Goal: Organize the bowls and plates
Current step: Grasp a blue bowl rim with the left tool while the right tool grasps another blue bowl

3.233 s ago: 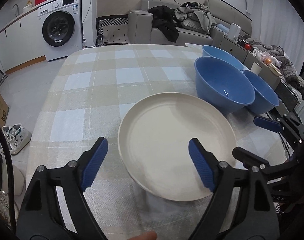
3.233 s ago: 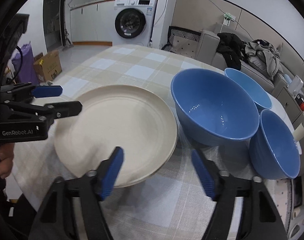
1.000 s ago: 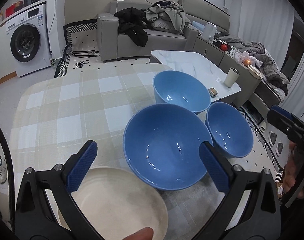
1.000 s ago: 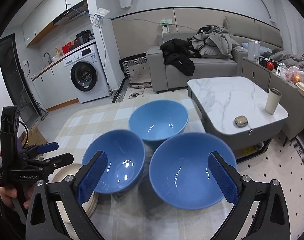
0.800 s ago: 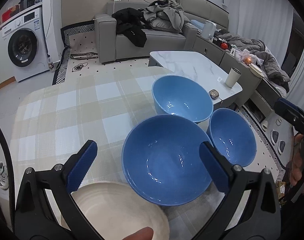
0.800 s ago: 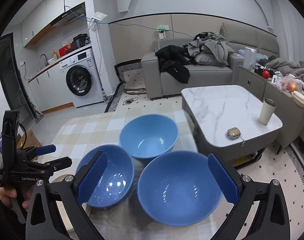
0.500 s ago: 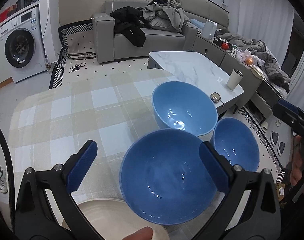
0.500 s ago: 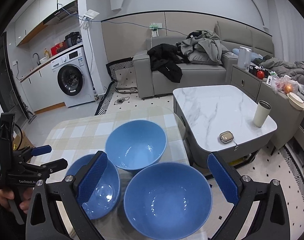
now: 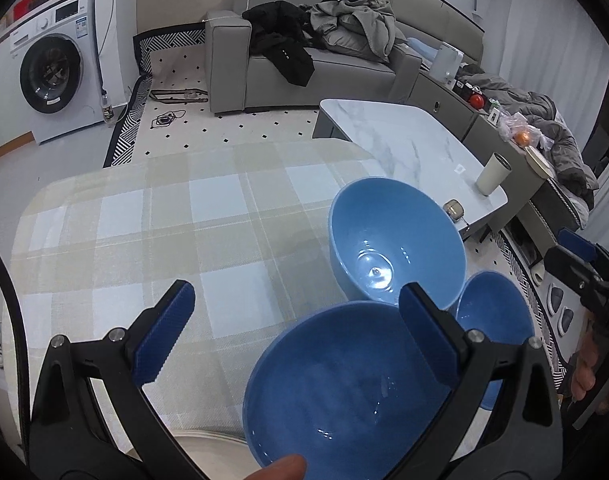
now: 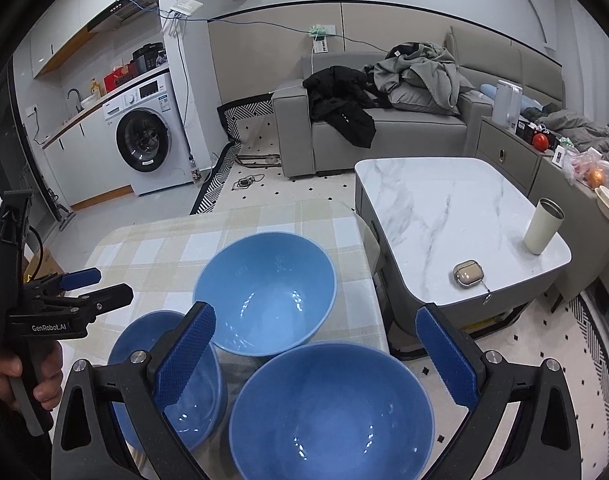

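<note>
Both your left gripper [image 9: 292,332] and right gripper [image 10: 316,356] gape wide, empty, above three glossy round blue bowls [image 10: 264,292] on checked cloth [image 9: 144,240].

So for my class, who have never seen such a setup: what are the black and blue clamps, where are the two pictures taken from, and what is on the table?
Each clamp is a hand-held tool with a camera looking along its two blue-padded fingers. One picture comes from the left tool, the other from the right tool. Both are open and hold nothing. On the checked tablecloth sit three blue bowls: the far bowl, a near bowl and a third bowl. A cream plate peeks in at the left picture's bottom edge.
</note>
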Demonstrator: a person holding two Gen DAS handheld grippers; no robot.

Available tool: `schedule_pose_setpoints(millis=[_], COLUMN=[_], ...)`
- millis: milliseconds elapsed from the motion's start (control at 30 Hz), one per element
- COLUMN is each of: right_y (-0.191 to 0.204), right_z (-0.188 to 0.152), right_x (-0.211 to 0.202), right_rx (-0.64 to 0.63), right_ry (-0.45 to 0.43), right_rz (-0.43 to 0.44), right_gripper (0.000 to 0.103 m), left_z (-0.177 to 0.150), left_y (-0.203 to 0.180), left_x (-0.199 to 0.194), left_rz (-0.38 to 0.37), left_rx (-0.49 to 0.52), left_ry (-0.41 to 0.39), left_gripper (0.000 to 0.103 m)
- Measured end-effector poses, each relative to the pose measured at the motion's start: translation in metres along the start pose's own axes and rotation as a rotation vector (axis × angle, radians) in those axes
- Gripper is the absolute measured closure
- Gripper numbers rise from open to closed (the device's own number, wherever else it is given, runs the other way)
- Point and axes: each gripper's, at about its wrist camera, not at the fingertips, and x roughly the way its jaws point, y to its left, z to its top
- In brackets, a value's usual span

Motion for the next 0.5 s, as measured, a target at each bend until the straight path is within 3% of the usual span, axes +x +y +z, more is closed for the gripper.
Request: schedule_pose_setpoints(millis=[500], right_y=[-0.019], right_z=[0.011], right_x=[0.054], right_rx=[0.011], right_ry=[0.068], right_rz=[0.022], right_gripper=[0.001], left_z=[0.019], left_y=[-0.021], left_x=[0.051], left_rz=[0.002], left_rx=[0.025], left_ry=[0.052], left_gripper=[0.002])
